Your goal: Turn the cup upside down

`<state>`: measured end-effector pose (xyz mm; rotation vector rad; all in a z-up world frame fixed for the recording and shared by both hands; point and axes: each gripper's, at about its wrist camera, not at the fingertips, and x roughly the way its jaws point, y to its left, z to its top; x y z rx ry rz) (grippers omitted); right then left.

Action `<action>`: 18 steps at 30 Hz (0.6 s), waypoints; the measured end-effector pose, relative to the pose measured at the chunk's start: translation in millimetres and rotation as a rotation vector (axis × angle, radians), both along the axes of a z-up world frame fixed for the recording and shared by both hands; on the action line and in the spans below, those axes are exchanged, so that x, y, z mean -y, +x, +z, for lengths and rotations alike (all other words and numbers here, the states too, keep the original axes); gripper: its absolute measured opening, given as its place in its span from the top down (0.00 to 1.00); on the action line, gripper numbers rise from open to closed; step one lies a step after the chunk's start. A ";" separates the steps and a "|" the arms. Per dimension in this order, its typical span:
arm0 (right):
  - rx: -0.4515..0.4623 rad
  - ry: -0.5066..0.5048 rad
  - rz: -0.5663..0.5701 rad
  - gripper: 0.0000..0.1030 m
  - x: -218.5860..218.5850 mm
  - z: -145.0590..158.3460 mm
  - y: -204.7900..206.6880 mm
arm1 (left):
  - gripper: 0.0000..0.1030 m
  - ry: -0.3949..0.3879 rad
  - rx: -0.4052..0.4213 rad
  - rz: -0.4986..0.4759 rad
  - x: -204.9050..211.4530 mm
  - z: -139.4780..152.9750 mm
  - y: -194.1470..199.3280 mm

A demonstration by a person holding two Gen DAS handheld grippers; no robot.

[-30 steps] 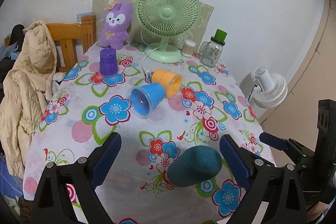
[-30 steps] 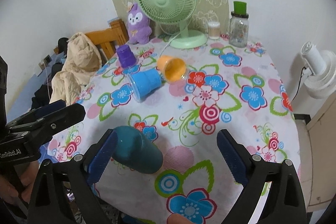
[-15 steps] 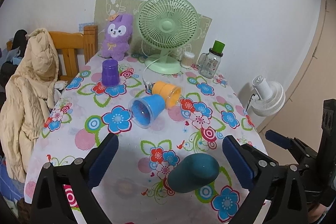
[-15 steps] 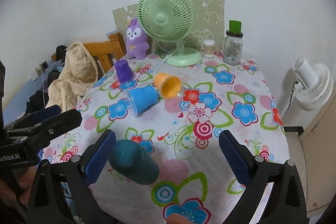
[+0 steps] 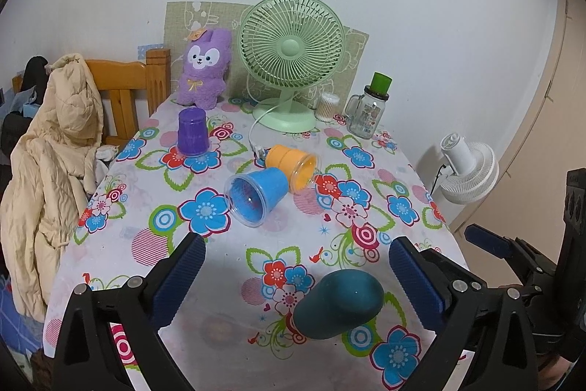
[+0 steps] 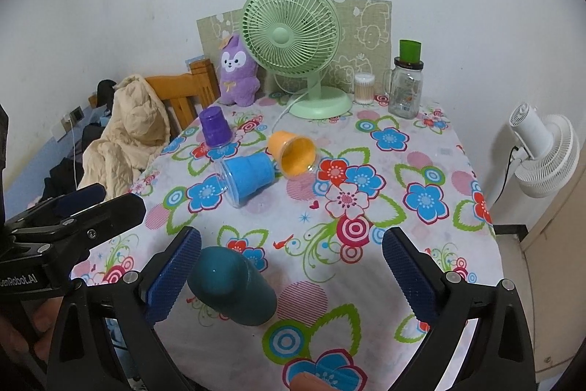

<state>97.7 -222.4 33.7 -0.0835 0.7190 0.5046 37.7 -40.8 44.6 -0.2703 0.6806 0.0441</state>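
Currently I'm reading the left wrist view first: left tongs (image 5: 295, 275) are sitting wide open over the near edge of the bench (image 5: 410, 167), gripping nothing. Teal cup (image 5: 338, 305) is lying on its side on the floral cloth between the fingers, nearer the right-hand pad, touching neither as far as I can tell. Blue cup (image 5: 256, 195) is lying on its side mid-bench, mouth toward the camera, touching the orange cup (image 5: 293, 165), which is also tipped over. Purple cup (image 5: 193, 131) is standing mouth-down further back. Green fan (image 5: 291, 61), purple plush (image 5: 205, 68) and glass jar (image 5: 364, 114) are lining the far edge. Right tongs' body is showing at the right border.

Right wrist view: right tongs (image 6: 291, 266) are also gaping wide, holding nothing. Teal cup (image 6: 232, 284) is lying close beside the left-hand pad; I can't tell whether it's touching. Blue cup (image 6: 247, 176) and orange cup (image 6: 293, 152) are lying mid-bench, purple cup (image 6: 215, 127) inverted behind them. White fan (image 6: 545, 149) is standing off the bench to the right.
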 end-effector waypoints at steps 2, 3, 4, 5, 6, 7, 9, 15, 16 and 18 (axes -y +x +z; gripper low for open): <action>-0.001 0.000 0.000 0.03 -0.2 -0.4 0.6 | 0.01 0.001 0.000 0.000 0.1 -0.2 0.1; 0.000 0.001 -0.001 0.03 -0.3 -0.5 0.7 | 0.01 0.001 0.000 0.000 0.2 -0.4 0.0; 0.000 0.000 -0.002 0.03 -0.4 -0.5 0.8 | 0.01 0.001 0.001 0.001 0.2 -0.4 -0.1; -0.001 0.000 -0.002 0.03 -0.3 -0.7 1.0 | 0.01 0.002 0.001 0.001 0.1 -0.6 0.0; -0.001 0.000 -0.002 0.03 -0.4 -0.8 1.1 | 0.01 0.001 0.001 0.000 0.0 -0.6 0.0; -0.001 0.000 -0.002 0.03 -0.2 -0.6 0.9 | 0.01 0.001 0.000 0.001 0.0 -0.6 0.1; 0.000 0.000 -0.001 0.03 -0.3 -0.6 1.1 | 0.01 0.001 0.001 0.001 0.0 -0.6 0.0; -0.001 0.001 -0.001 0.03 -0.2 -0.6 1.0 | 0.01 0.001 0.001 0.001 0.0 -0.5 0.2; -0.001 0.000 -0.001 0.02 -0.2 -0.6 0.7 | 0.01 0.002 0.000 0.001 0.1 -0.6 0.3; -0.001 0.000 -0.001 0.03 -0.3 -0.8 1.0 | 0.01 0.002 0.001 0.000 -0.1 -0.6 0.2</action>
